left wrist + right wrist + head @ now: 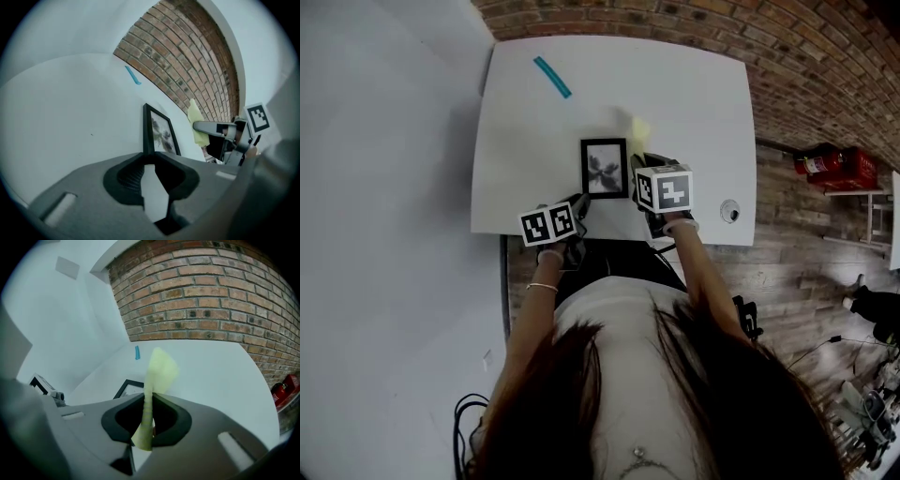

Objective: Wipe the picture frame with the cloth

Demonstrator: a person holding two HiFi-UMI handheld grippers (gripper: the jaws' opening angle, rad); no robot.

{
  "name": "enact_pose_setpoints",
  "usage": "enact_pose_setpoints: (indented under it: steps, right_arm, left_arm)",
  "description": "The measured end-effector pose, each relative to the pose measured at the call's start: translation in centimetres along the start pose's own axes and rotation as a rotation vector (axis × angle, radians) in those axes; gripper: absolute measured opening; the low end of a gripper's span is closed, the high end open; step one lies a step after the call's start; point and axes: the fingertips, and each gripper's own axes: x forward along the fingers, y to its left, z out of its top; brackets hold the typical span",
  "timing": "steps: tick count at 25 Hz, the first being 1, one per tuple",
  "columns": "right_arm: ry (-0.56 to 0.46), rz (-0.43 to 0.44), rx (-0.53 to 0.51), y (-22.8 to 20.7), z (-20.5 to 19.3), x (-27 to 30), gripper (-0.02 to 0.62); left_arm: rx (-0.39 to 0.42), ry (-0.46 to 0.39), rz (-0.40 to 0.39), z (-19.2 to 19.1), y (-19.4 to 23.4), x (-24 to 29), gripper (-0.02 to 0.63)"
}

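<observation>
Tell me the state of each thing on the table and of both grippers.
picture frame: on the table, near corner gripped, cloth not touching it.
cloth: bunched, pinched, held up beside the picture frame.
left gripper: closed on the picture frame's corner.
right gripper: closed on the cloth.
blue strip: lying loose, far side.

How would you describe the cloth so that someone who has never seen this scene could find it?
Find the white table by the brick wall; near its front edge is a black picture frame. At the frame's far right corner, the right claw pinches the cloth. It is pale yellow, soft and bunched, unlike the thin blue strip farther back.
</observation>
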Motion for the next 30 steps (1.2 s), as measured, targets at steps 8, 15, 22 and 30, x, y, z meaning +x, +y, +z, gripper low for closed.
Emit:
enact_pose_setpoints:
  steps: [8,15,22,30]
  right_arm:
    - [-0.012,-0.029,0.019,-0.4,-1.6,-1.5,0.034]
    - [-0.024,-0.057,0.026,-0.4,-2.5,-3.0,0.034]
    - [-0.03,-0.079,0.04,0.6,-3.7,-4.0,0.034]
    - [-0.042,-0.112,0.048,2.0,-4.6,-5.2,0.034]
  left_arm:
    - [0.032,0.006,0.002,-0.1,0.1,0.1,0.074]
    - [0.109,0.046,0.011,-0.2,-0.2,0.2,0.072]
    - [0.218,0.062,0.003,0.3,-0.9,-0.3,0.063]
    - [0.298,0.041,-0.032,0.4,-2.0,-2.0,0.058]
